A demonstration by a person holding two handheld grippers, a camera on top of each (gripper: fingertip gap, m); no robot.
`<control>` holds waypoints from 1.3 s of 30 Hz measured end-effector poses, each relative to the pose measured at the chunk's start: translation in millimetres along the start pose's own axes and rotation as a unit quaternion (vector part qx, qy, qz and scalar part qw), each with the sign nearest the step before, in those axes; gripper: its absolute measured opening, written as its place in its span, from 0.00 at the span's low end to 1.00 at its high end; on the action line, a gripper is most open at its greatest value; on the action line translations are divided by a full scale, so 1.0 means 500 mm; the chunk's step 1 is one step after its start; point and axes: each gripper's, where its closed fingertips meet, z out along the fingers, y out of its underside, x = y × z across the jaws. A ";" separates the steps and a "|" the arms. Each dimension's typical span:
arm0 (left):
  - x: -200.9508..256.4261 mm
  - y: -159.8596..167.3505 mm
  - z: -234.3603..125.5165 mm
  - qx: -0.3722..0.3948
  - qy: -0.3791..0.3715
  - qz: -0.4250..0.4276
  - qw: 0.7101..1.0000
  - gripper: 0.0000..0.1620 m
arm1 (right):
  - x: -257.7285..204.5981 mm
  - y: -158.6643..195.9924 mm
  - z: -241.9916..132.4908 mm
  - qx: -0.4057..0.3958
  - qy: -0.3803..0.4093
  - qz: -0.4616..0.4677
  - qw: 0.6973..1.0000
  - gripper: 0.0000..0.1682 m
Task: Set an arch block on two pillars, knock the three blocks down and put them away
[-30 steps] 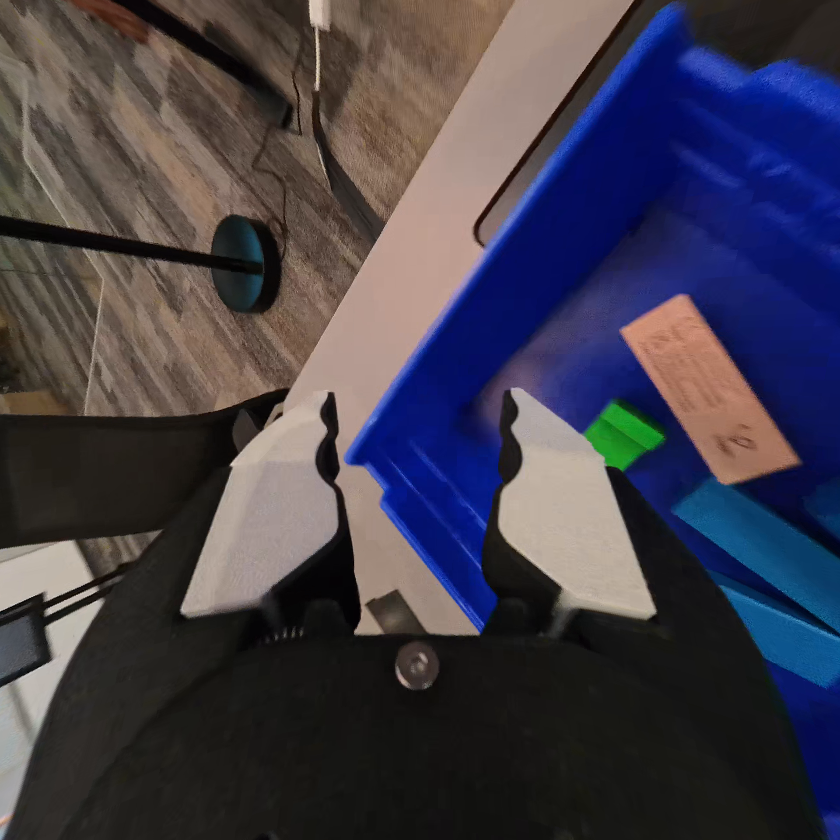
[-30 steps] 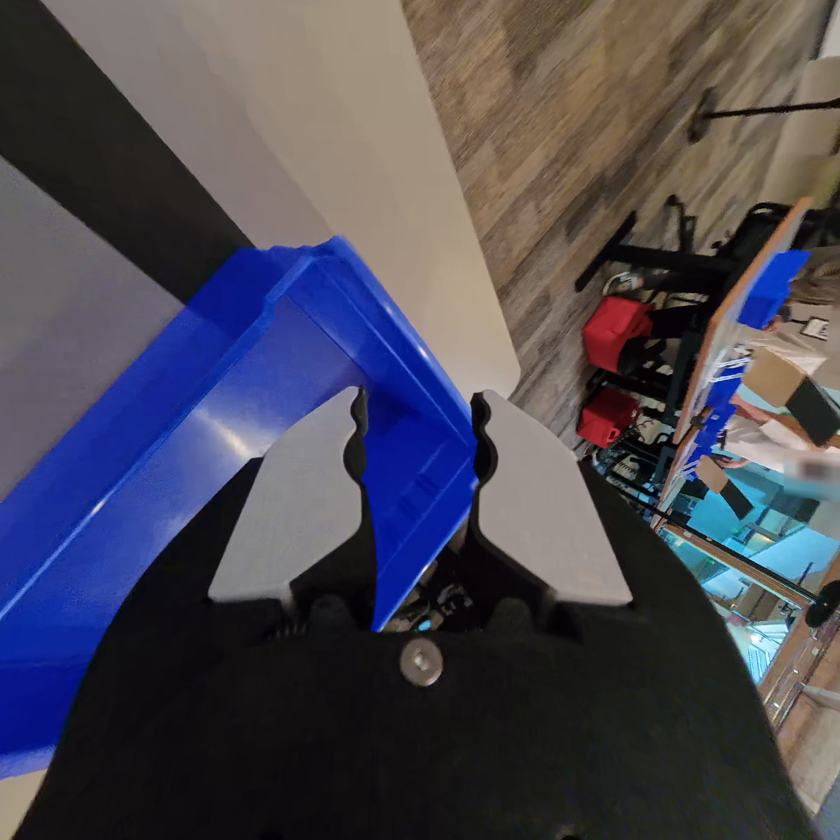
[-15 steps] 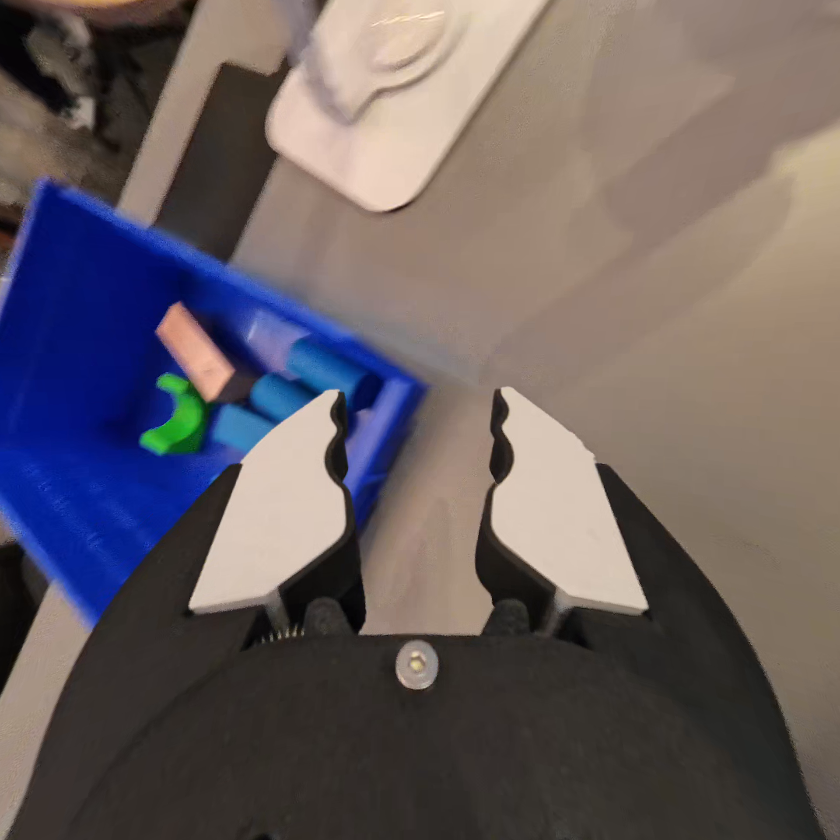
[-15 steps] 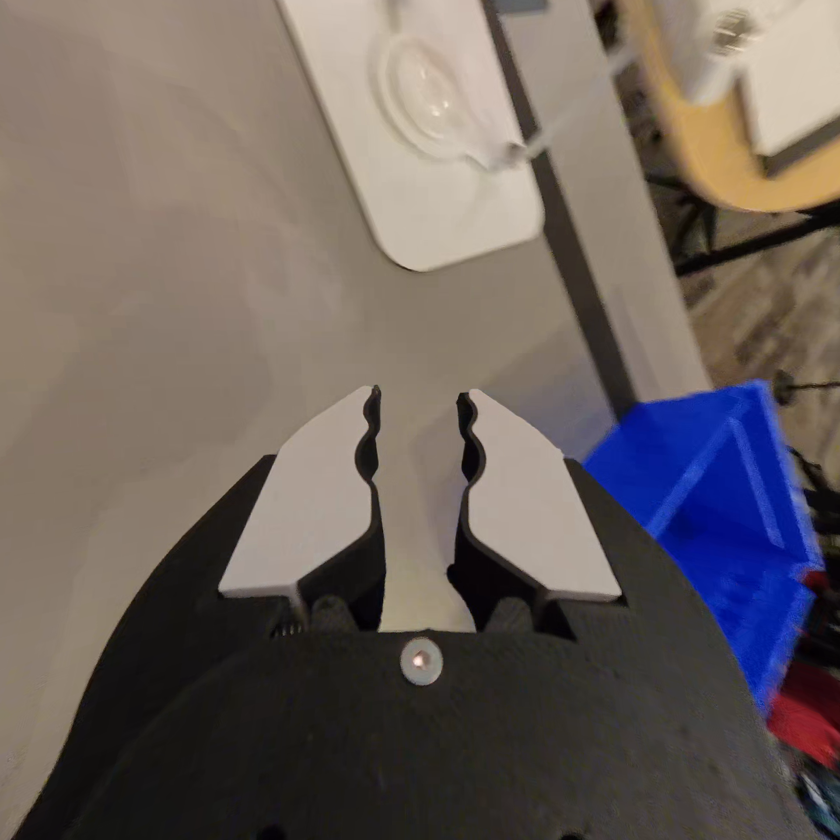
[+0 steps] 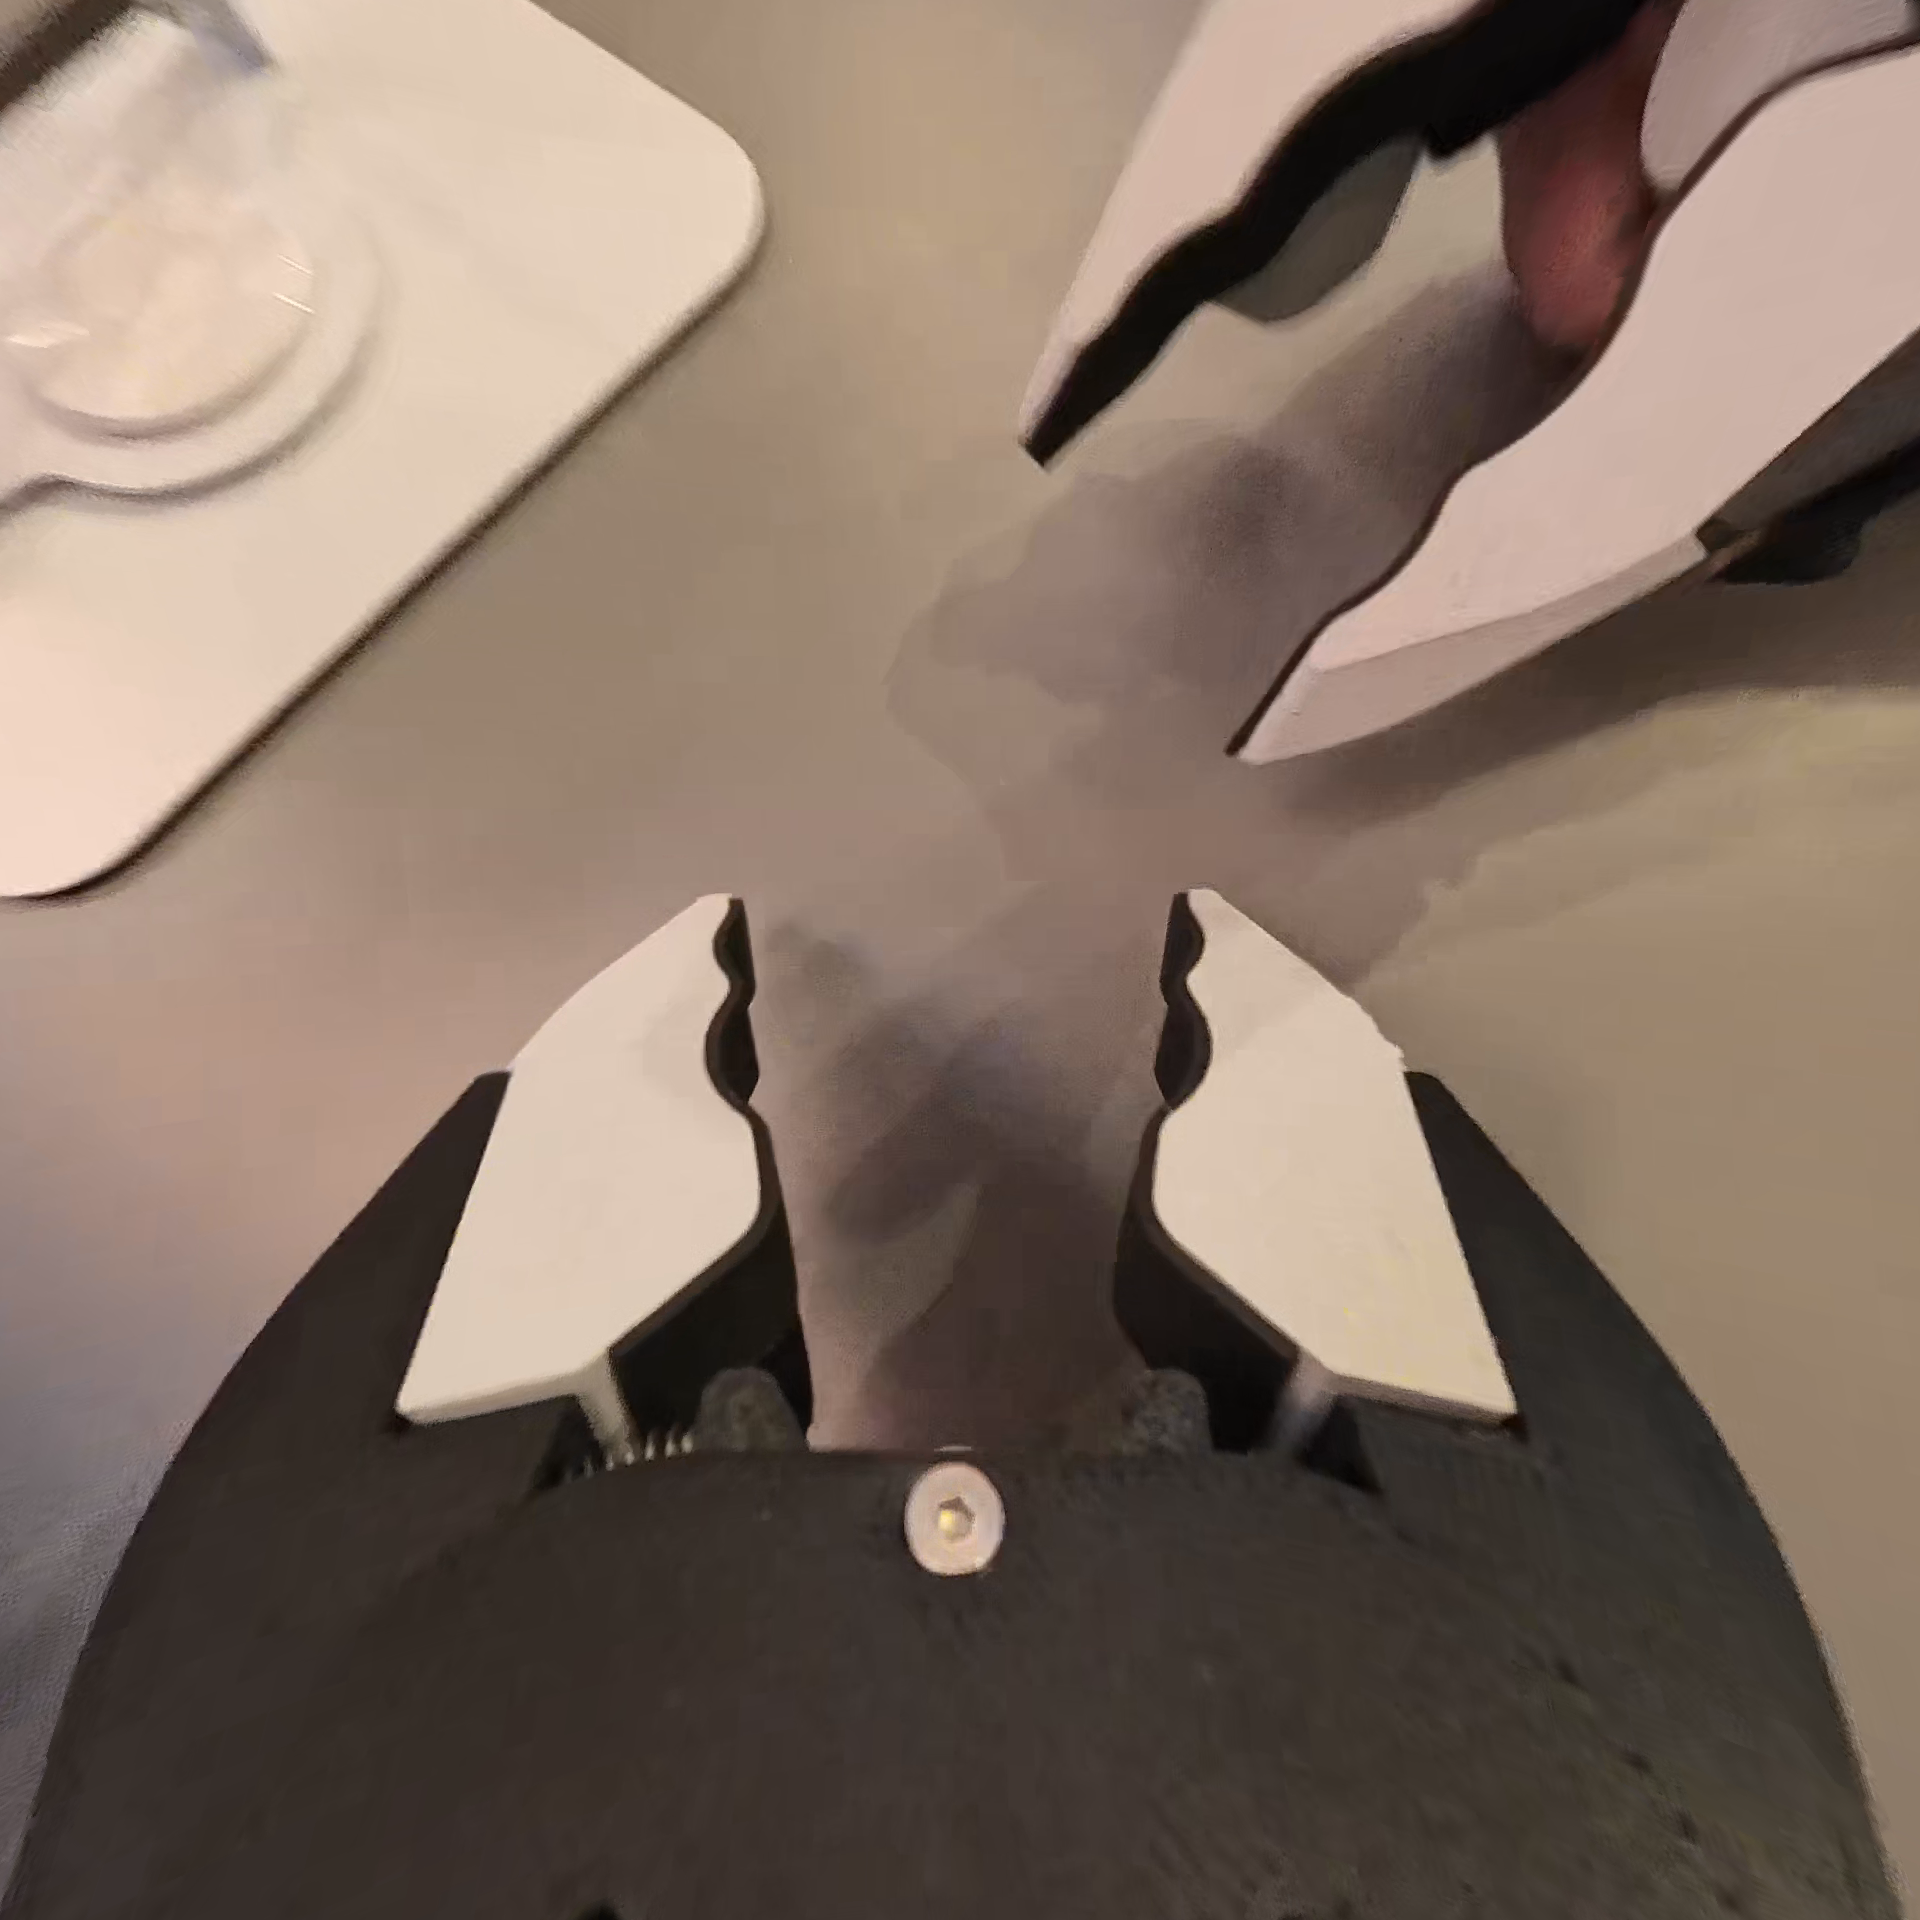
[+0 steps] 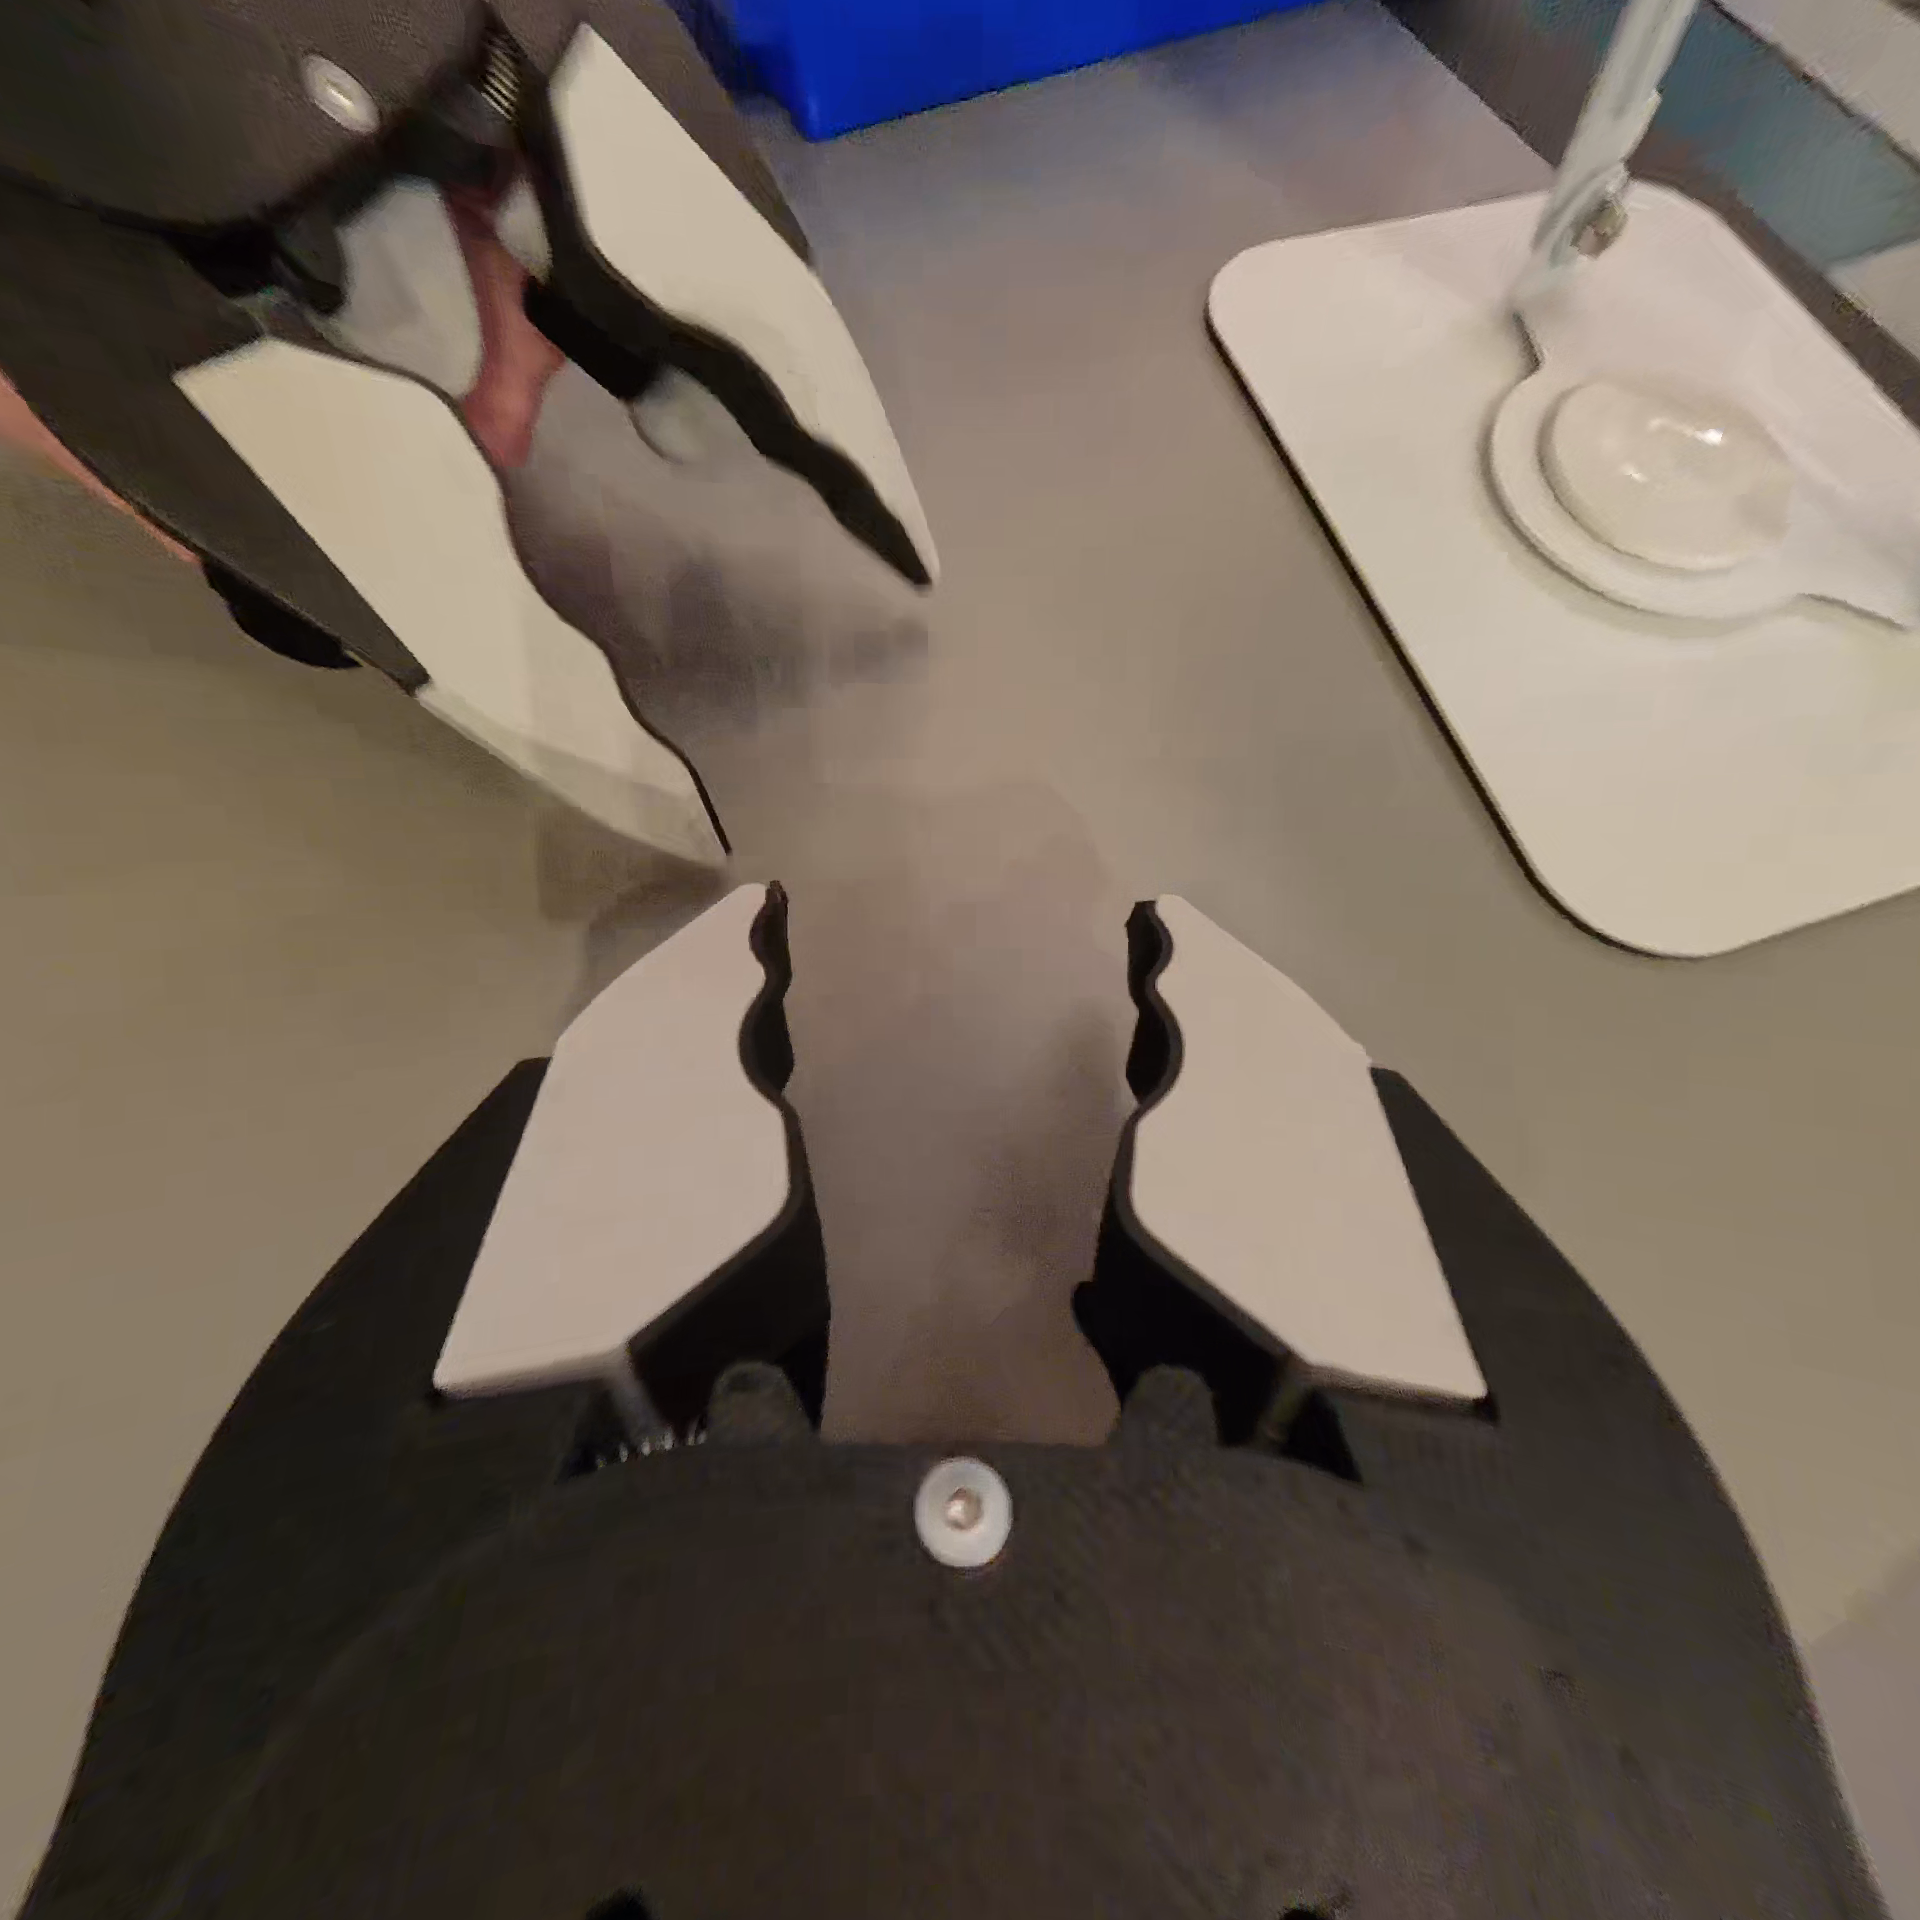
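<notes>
My left gripper (image 5: 956, 914) is open and empty above the bare grey table (image 5: 520, 831). My right gripper (image 6: 956, 904) is open and empty too. The two grippers point toward each other, tips close together over the same patch of table. The right gripper shows in the left wrist view at the upper right (image 5: 1138, 597). The left gripper shows in the right wrist view at the upper left (image 6: 826, 717). A corner of the blue bin (image 6: 935, 62) shows at the top of the right wrist view. No blocks are in view.
A white flat stand base (image 5: 312, 416) with a clear round dome lies on the table; it also shows in the right wrist view (image 6: 1610, 675), with a metal arm (image 6: 1600, 125) rising from it. A person's finger (image 5: 1569, 208) shows behind the right gripper.
Both grippers have swung away from the blue bin to the middle of the table and now face each other. The right jaws have opened wider. The blocks have left view.
</notes>
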 end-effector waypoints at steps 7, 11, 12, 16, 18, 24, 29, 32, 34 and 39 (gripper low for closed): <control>-0.001 0.003 0.005 -0.004 -0.010 0.001 1.000 0.45 | -0.019 0.029 0.017 -0.055 0.008 -0.051 0.997 0.40; 0.000 0.009 -0.023 -0.002 -0.009 0.047 0.999 0.44 | -0.020 0.028 0.016 -0.051 0.004 -0.049 0.997 0.40; 0.000 0.011 -0.044 -0.002 -0.005 0.070 0.998 0.42 | -0.021 0.026 0.015 -0.047 0.001 -0.047 0.998 0.40; -0.074 0.026 -0.183 0.011 -0.050 0.104 0.993 0.33 | -0.026 0.028 0.015 -0.048 -0.002 -0.054 0.997 0.39; -0.148 0.032 -0.261 0.030 -0.088 0.090 0.992 0.32 | -0.028 0.030 0.017 -0.052 -0.002 -0.060 0.997 0.39; -0.393 0.080 -0.351 -0.084 -0.159 0.154 0.972 0.43 | -0.028 0.029 0.017 -0.051 -0.006 -0.053 0.997 0.39; -0.485 0.111 -0.280 -0.168 -0.081 0.188 0.964 0.55 | -0.031 0.029 0.016 -0.048 -0.015 -0.051 0.997 0.37; -0.514 0.161 -0.242 -0.236 -0.047 0.203 0.949 0.59 | -0.032 0.029 0.015 -0.048 -0.016 -0.053 0.997 0.37; -0.516 0.184 -0.220 -0.256 -0.019 0.205 0.945 0.60 | -0.032 0.028 0.015 -0.047 -0.016 -0.051 0.997 0.37; -0.526 0.215 -0.179 -0.287 0.008 0.204 0.936 0.51 | -0.032 0.029 0.015 -0.048 -0.017 -0.052 0.997 0.37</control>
